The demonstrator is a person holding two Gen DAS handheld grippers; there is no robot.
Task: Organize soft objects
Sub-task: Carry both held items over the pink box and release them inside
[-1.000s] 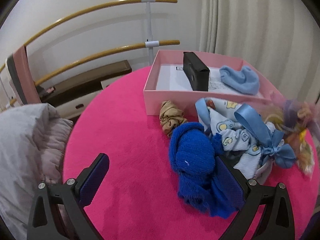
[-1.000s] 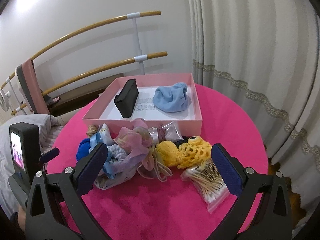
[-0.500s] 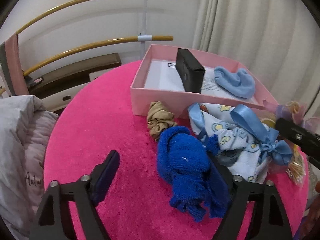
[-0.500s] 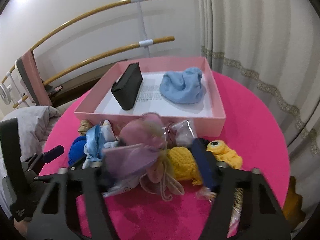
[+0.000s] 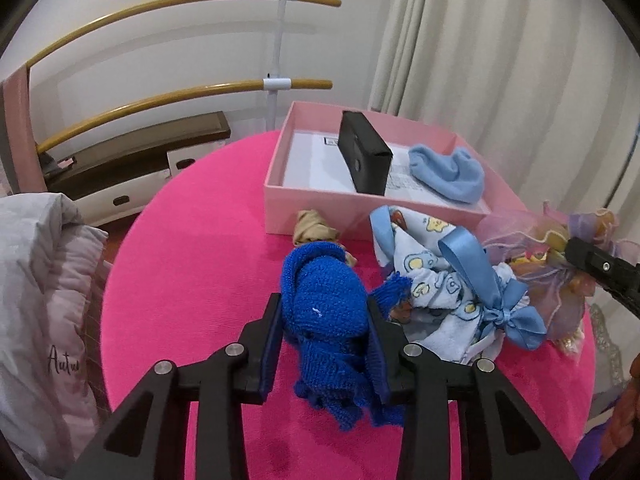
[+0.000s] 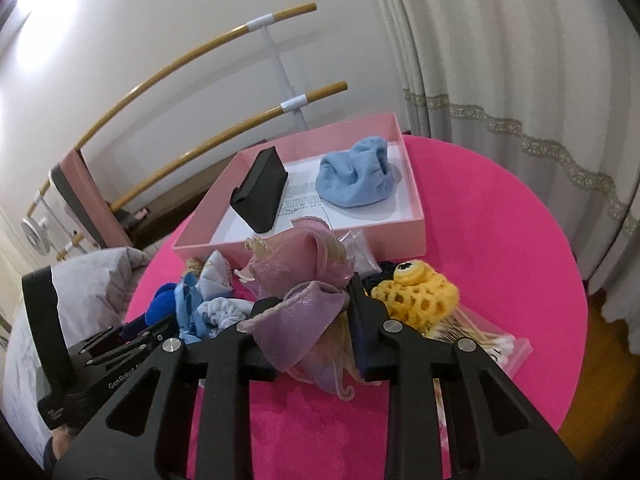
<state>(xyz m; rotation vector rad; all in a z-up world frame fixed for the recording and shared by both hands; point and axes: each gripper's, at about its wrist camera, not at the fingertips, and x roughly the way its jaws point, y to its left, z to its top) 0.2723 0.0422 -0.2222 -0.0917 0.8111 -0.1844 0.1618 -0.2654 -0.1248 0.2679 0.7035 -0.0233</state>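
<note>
On the round pink table (image 5: 192, 280) my left gripper (image 5: 324, 320) is closing, its pads pressing both sides of a dark blue knitted piece (image 5: 324, 312). My right gripper (image 6: 308, 308) is closing too, its jaws squeezing a sheer pink-purple fabric flower (image 6: 304, 304). A pink box (image 5: 360, 200) behind them holds a black case (image 5: 364, 156) and a light blue cloth (image 5: 448, 176). Between the two held items lies a printed baby cloth with a blue ribbon bow (image 5: 472, 296).
A beige scrunchie (image 5: 312, 228) lies by the box front. A yellow crocheted toy (image 6: 416, 292) and a bag of cotton swabs (image 6: 488, 348) sit right of the flower. A grey quilt (image 5: 36, 280) is left of the table, curtains right, wooden rails behind.
Both grippers went from wide open to closed around cloth: the left onto the dark blue knit, the right onto the sheer flower. Both hands shifted slightly toward the pile.
</note>
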